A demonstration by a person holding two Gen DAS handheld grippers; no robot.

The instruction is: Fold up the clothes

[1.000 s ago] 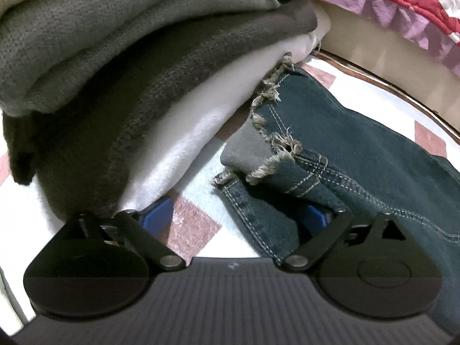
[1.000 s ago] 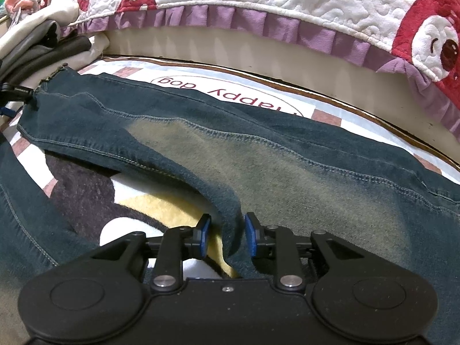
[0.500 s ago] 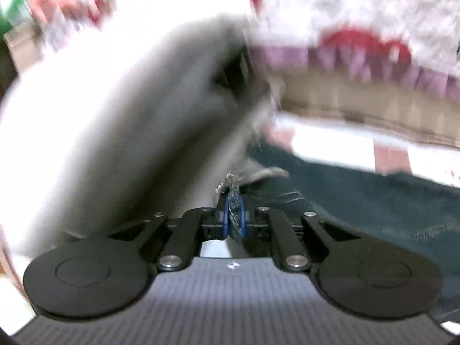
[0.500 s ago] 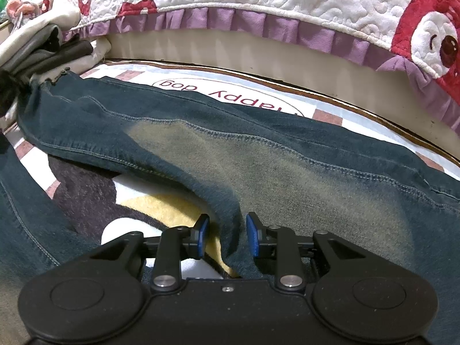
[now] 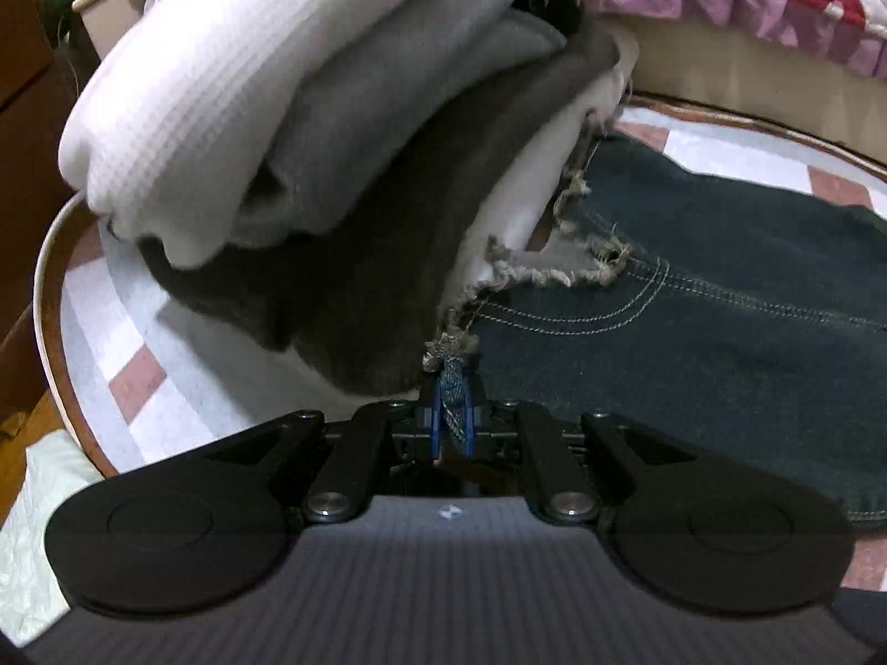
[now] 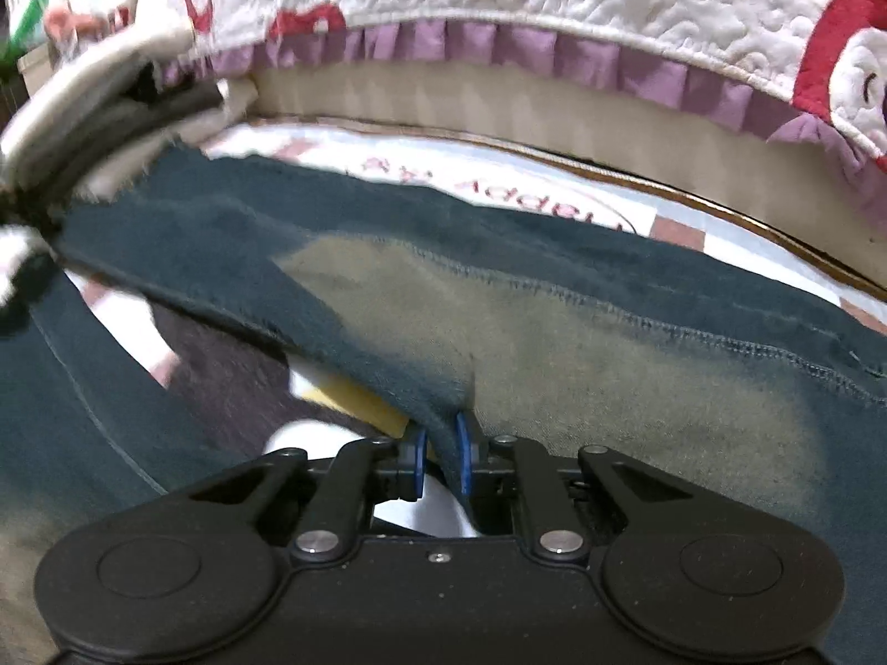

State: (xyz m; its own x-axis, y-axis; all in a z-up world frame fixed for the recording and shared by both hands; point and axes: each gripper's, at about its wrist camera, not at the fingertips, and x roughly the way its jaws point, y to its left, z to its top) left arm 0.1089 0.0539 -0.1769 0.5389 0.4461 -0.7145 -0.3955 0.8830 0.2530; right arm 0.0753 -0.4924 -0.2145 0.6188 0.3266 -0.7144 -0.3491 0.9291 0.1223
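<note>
The jeans (image 6: pixel 554 332) lie spread along the mat (image 5: pixel 127 382) beside the stack (image 5: pixel 310 127), left claw (image 5: pixel 453 409) pinching the frayed hem and right claw (image 6: pixel 441 457) gripping a mid-leg edge, likely so the leg can be carried over as one piece.

In the right wrist view the folded stack (image 6: pixel 105 111) at upper left is smeared by blur, and the printed lettering (image 6: pixel 526 197) on the mat is half covered by the jeans (image 6: pixel 554 332) and unreadable. The jeans run off the right and left edges. The left hand-held gripper (image 5: pixel 452 407) hides the frayed hem corner between its pads.
</note>
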